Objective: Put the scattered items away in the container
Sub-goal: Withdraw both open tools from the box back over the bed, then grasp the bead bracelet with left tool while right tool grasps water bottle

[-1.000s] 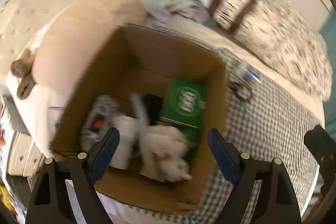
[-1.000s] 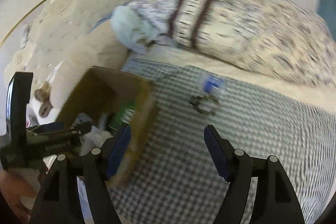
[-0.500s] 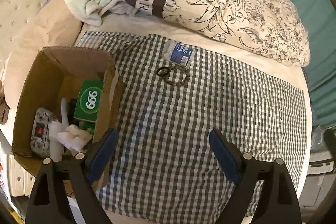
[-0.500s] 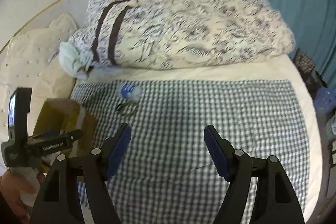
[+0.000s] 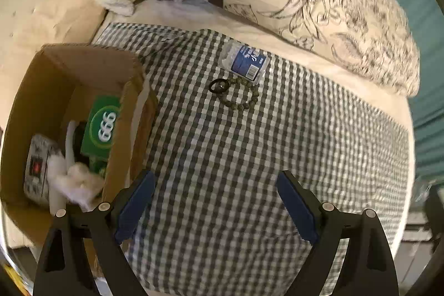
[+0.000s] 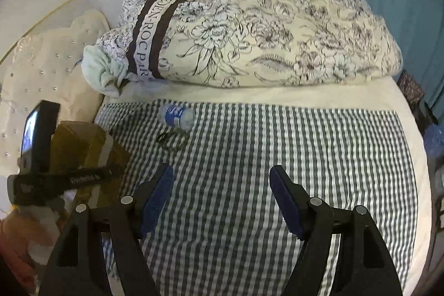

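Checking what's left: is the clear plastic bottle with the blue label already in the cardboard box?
No, the clear plastic bottle lies on the checked cloth, outside the box.

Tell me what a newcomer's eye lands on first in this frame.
Probably the cardboard box at the left edge of the checkered cloth, with a green 999 carton inside. Next, the water bottle lying beside a bead bracelet mid-cloth, below the floral duvet. Both grippers are open, empty.

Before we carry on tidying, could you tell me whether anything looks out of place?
Yes: a water bottle lies on its side on the checked cloth, with a bead bracelet and black ring beside it, outside the cardboard box.
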A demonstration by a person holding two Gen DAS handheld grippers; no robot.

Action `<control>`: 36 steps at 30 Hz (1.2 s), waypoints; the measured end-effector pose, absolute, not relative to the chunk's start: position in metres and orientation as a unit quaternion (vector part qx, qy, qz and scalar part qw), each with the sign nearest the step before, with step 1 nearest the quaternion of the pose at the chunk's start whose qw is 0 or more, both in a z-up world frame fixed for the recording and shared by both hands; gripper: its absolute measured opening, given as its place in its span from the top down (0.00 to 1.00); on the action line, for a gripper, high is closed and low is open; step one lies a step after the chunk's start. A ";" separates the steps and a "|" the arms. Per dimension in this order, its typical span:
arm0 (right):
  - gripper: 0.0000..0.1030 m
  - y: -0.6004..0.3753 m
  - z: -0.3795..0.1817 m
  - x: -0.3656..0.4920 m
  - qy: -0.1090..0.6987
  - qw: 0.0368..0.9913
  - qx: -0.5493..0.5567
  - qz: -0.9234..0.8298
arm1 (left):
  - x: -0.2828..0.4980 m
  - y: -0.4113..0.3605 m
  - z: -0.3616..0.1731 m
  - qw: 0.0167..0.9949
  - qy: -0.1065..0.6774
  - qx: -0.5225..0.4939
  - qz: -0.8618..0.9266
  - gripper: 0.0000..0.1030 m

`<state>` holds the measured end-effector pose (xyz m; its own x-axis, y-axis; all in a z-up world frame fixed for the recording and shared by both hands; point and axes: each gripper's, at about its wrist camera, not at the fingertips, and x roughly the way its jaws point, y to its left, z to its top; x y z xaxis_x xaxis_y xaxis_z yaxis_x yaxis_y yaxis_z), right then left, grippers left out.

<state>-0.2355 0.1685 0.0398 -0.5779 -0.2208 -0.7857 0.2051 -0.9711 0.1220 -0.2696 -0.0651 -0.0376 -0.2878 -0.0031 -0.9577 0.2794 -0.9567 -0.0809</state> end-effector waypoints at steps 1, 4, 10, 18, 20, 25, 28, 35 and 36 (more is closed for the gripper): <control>0.30 0.165 0.037 -0.239 -0.014 0.120 0.443 -0.889 | -0.274 -0.064 -0.041 0.090 0.106 0.593 -0.793 0.10; 0.30 0.150 0.026 -0.252 -0.016 0.138 0.449 -0.883 | -0.290 -0.067 -0.052 0.095 0.099 0.590 -0.796 0.10; 0.30 0.124 -0.005 -0.301 0.025 0.168 0.469 -0.867 | -0.325 -0.078 -0.088 0.114 0.160 0.590 -0.783 0.10; 0.30 0.111 -0.044 -0.357 0.048 0.181 0.481 -0.856 | -0.370 -0.090 -0.150 0.130 0.202 0.610 -0.755 0.11; 0.30 0.107 -0.055 -0.370 0.048 0.182 0.489 -0.851 | -0.376 -0.094 -0.159 0.134 0.213 0.612 -0.750 0.11; 0.30 0.089 -0.073 -0.402 0.063 0.203 0.490 -0.846 | -0.392 -0.095 -0.185 0.137 0.214 0.626 -0.737 0.23; 0.30 0.073 -0.082 -0.417 0.085 0.223 0.486 -0.841 | -0.396 -0.094 -0.200 0.128 0.231 0.640 -0.721 0.32; 0.30 0.039 -0.104 -0.446 0.103 0.278 0.489 -0.821 | -0.406 -0.088 -0.199 0.097 0.233 0.635 -0.730 0.69; 0.30 0.034 -0.107 -0.448 0.108 0.288 0.491 -0.815 | -0.411 -0.085 -0.198 0.086 0.229 0.637 -0.731 0.72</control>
<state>-0.4479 0.0336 -0.1073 -0.3530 -0.3633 -0.8622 0.5753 -0.8110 0.1062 -0.4105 -0.0851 -0.1982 -0.1734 0.1658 -0.9708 0.4186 -0.8799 -0.2250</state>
